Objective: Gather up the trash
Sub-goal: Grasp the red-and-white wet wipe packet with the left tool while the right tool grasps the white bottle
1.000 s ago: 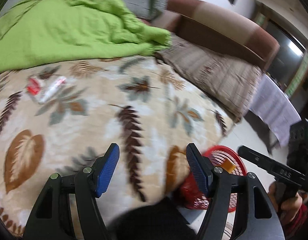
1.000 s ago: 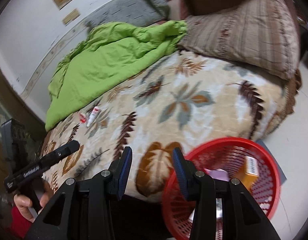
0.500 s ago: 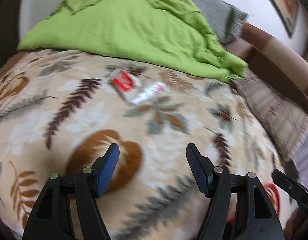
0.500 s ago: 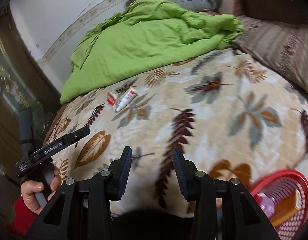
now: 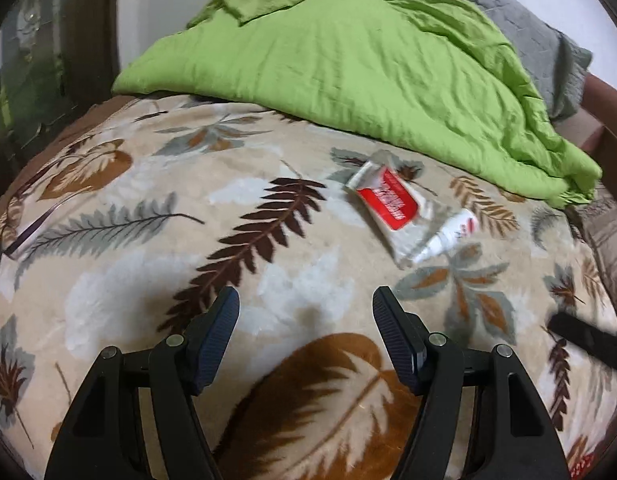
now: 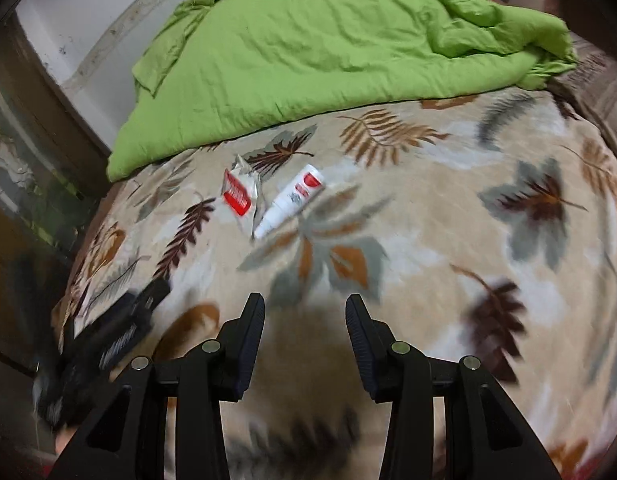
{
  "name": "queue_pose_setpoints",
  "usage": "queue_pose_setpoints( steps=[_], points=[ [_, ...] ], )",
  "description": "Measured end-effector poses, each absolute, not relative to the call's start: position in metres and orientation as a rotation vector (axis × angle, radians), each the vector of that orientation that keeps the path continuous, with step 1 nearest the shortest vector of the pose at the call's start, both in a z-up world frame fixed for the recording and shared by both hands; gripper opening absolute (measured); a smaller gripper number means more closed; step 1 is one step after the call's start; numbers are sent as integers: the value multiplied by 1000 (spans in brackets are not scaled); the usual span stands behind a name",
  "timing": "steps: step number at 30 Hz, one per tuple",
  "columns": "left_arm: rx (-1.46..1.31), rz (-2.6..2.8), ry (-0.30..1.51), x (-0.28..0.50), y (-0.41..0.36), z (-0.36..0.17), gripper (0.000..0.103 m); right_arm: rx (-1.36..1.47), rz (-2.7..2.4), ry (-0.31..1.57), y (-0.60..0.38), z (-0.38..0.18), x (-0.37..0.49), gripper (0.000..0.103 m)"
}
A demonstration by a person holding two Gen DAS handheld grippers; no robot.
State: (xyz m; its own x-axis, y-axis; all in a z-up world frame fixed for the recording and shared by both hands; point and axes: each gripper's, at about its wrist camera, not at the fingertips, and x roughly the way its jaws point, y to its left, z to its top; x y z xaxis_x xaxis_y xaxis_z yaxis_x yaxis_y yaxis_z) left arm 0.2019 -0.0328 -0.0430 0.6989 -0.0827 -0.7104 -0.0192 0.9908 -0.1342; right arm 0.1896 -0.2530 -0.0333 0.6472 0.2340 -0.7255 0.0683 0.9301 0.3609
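**Left wrist view: two pieces of trash lying uncollected on the bed**

I am finding both tools empty. The left gripper (image 5: 306,310) is showing its blue-padded jaws spread wide with only bedding between them. The right gripper (image 6: 304,316) is standing parted to a narrower gap, likewise holding nothing.

I am locating the task's items on the beige fleece blanket with the brown and grey leaf print (image 5: 148,240). A crumpled clear plastic wrapper with a red label (image 5: 388,204) is lying flat, and a small white squeeze tube with red printing (image 5: 448,236) is lying against its right edge, apparently touching or overlapping it. Both are sitting ahead of the left gripper and to its right, near the hem of the rumpled lime-green quilt (image 5: 348,60). From the right wrist view, the same wrapper (image 6: 240,194) and tube (image 6: 292,200) are appearing ahead and slightly to the left, well apart from the fingertips.

I am judging progress as follows: neither item is gripped, so the pickup on this bed is not yet done. No bin is showing clearly in either view, so I cannot tell what is already collected. Remaining work, in my estimation: approach, grasp each piece, deposit it.
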Motion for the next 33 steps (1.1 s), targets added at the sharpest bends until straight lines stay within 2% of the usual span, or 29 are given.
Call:
queue_pose_setpoints(
  steps=[9,16,23,28,33],
  points=[
    [-197,41,837,214,-15,-52,68,472,-31,912,-243,-54,311,45],
    [-208,48,845,222,-12,-53,68,550,-114,975,-249,-83,350,45],
    [-206,71,842,233,-6,-54,68,503,-27,929,-242,-70,328,42],
    [-238,39,837,244,-2,-52,68,418,-68,806,-249,-29,266,37],
    [-285,-95,844,263,-18,-48,68,447,-105,717,-255,-23,206,32]
  ],
)
